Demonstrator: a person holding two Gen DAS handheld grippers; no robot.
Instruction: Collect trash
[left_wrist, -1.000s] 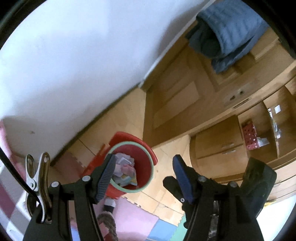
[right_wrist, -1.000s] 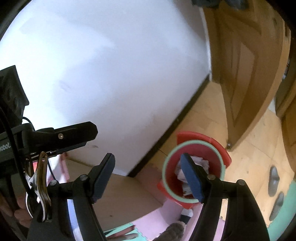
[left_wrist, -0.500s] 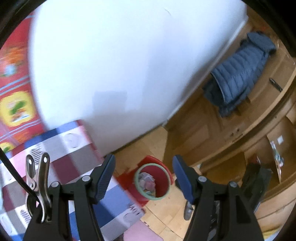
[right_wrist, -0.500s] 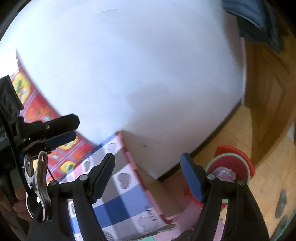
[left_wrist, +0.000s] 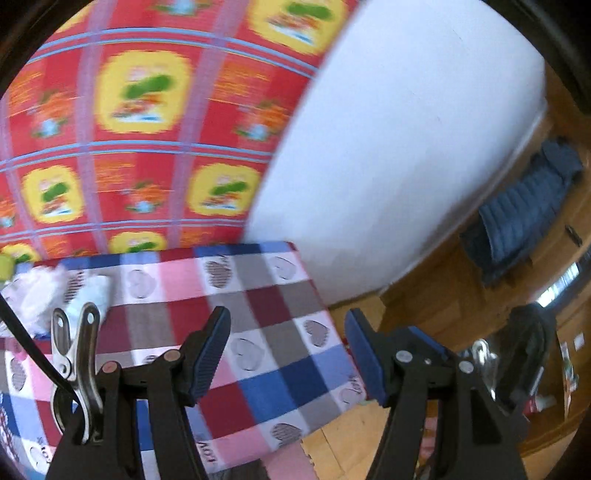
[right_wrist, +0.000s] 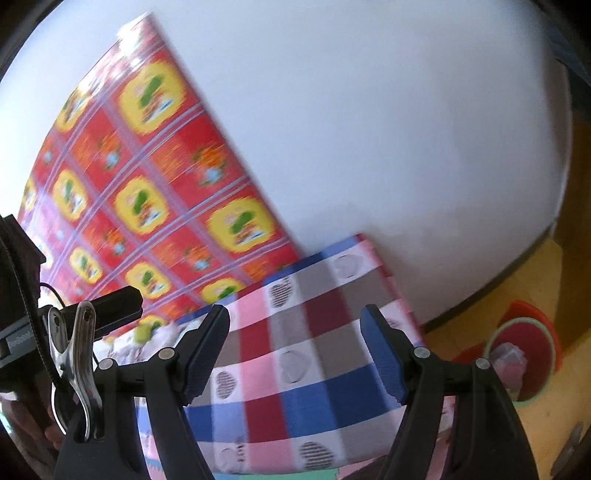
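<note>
My left gripper (left_wrist: 288, 354) is open and empty above a table with a checked heart-pattern cloth (left_wrist: 258, 317). Crumpled white trash (left_wrist: 48, 295) lies on the cloth at the far left, beside a yellow-green bit at the frame edge. My right gripper (right_wrist: 295, 354) is open and empty above the same cloth (right_wrist: 295, 369). A red bin with a green rim (right_wrist: 524, 354) stands on the floor at the right and holds crumpled paper. The white trash shows dimly behind my right gripper's left finger (right_wrist: 147, 343).
A red and yellow patterned sheet (left_wrist: 140, 122) hangs on the white wall (left_wrist: 406, 129) behind the table. A blue jacket (left_wrist: 524, 206) hangs on wooden furniture at the right. The other gripper's body (right_wrist: 22, 317) shows at the left of the right wrist view.
Both grippers swung up and left, from over the red bin to over the checked table. The bin left the left wrist view. The white trash came into view. Both stayed open.
</note>
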